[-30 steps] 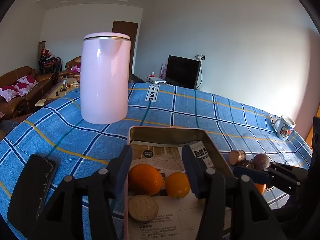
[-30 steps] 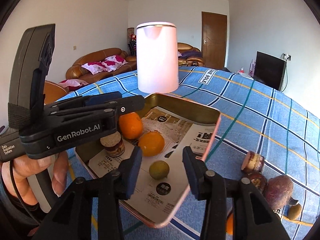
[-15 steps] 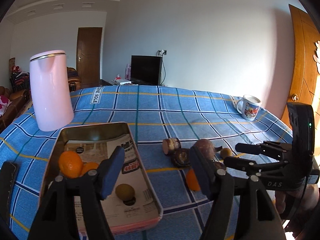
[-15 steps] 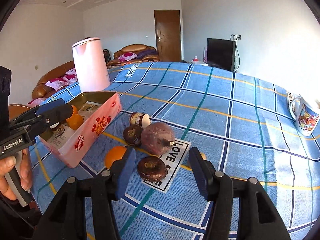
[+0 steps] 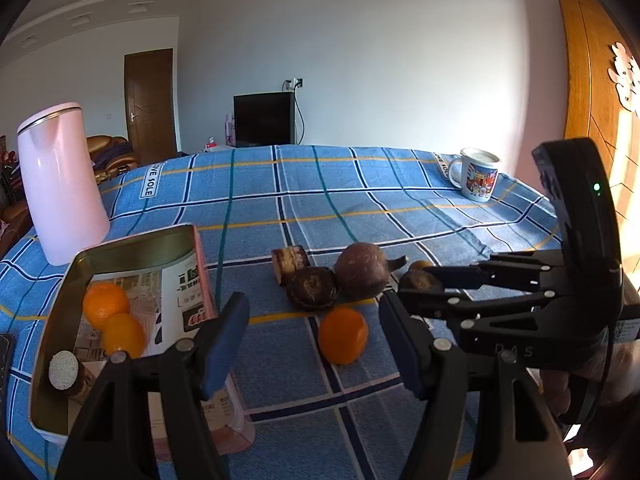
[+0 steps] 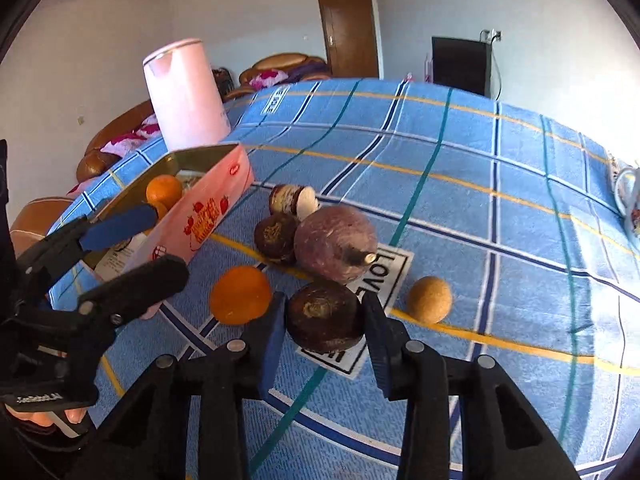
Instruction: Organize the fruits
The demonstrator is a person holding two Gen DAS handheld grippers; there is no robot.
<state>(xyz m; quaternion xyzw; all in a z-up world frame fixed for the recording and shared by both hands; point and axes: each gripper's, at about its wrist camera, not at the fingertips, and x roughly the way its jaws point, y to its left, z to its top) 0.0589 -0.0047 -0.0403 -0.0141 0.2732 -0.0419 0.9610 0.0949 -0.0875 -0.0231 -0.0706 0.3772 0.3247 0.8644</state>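
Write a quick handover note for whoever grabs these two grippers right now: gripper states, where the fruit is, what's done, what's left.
Right gripper: jaws closing around the dark brown fruit on the tablecloth; not lifted.
Left gripper: open, empty, the loose orange on the cloth ahead between its fingers.
Done: two oranges and a small corky-topped piece are in the pink tin.
Left on the cloth: the loose orange, the big purple fruit, another dark fruit, a cut piece, a small tan ball.
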